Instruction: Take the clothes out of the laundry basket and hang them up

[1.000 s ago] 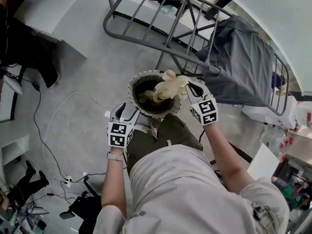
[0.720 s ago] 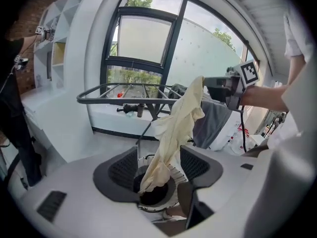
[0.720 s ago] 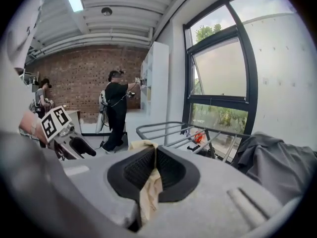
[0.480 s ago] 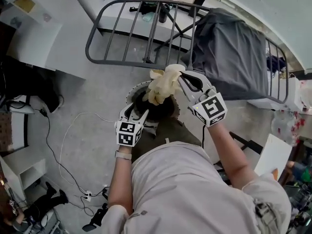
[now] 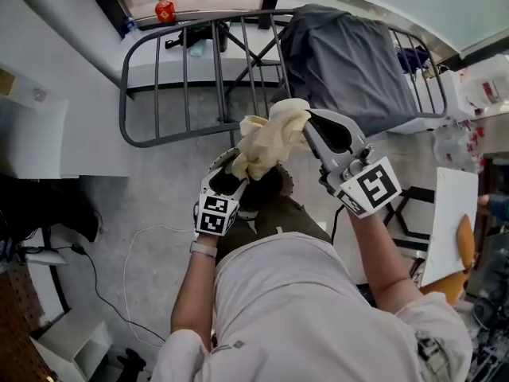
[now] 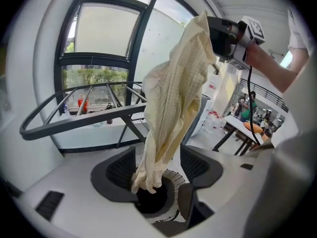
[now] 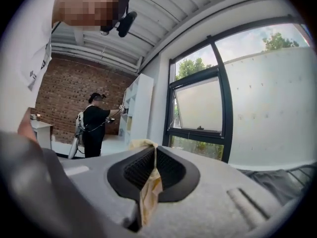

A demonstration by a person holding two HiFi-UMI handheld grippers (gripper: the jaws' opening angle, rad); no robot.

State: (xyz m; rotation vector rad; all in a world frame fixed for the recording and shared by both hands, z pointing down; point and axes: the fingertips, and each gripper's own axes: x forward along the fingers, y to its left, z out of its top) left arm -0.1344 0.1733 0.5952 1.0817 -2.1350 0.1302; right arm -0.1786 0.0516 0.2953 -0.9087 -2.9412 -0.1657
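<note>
The cream cloth (image 5: 269, 138) hangs from the right tongs (image 5: 306, 124), which are pinched tight on its top edge, above the laundry basket (image 6: 174, 176). Its lower end dangles between the wide-open left tongs (image 6: 157, 168), which grip nothing.

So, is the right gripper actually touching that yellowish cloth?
Touching. In the right gripper view the right gripper is shut on the yellowish cloth, a fold pinched between its jaws.

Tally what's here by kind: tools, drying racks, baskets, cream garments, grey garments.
Tools: 2, left tool, right tool
Drying racks: 1
Baskets: 1
Cream garments: 1
Grey garments: 1
Total: 6
</note>
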